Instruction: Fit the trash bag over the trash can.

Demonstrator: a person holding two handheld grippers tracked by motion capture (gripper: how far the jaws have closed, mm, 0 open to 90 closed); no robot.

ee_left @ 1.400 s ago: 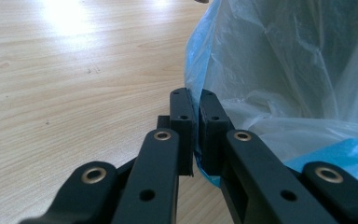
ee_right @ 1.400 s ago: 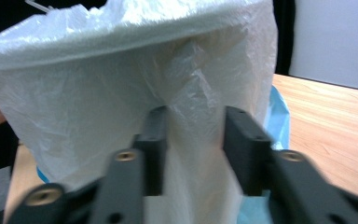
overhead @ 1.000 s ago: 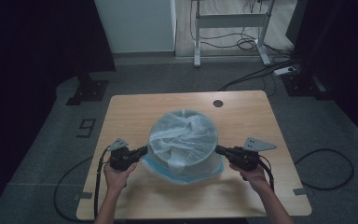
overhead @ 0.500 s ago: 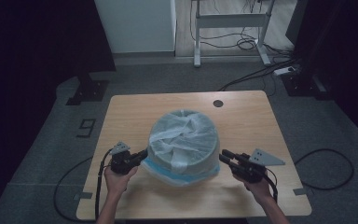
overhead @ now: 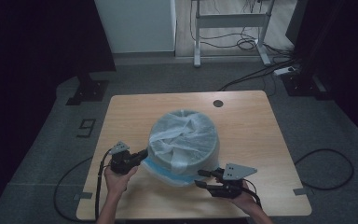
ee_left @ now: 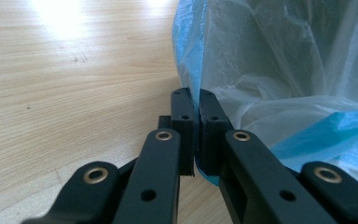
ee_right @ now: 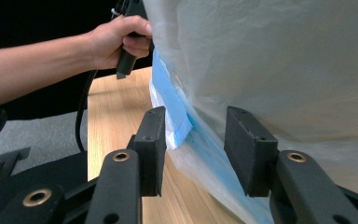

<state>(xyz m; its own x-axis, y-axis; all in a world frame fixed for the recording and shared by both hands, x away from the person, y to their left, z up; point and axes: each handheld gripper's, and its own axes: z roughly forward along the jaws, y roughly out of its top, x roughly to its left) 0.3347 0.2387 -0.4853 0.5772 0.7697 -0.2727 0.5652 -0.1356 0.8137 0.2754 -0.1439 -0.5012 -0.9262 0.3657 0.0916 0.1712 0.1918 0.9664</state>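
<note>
The bin [overhead: 185, 140] itself is pretty much hidden under the plastic bag [overhead: 177, 135]. The bag's bottom edge is covered by the left hand-held gripper [ee_left: 195, 135], and the forearms are cut off at the frame's bottom.

Parted right gripper [ee_right: 193, 149] jaws astride the blue-edged bag [ee_right: 270, 65] hem

Thin, crinkled, semi-clear plastic bag [ee_right: 270, 60] with glossy blue edging; pale wood-grain tabletop [ee_left: 65, 84], smooth; matt black jaws, probably plastic.
</note>
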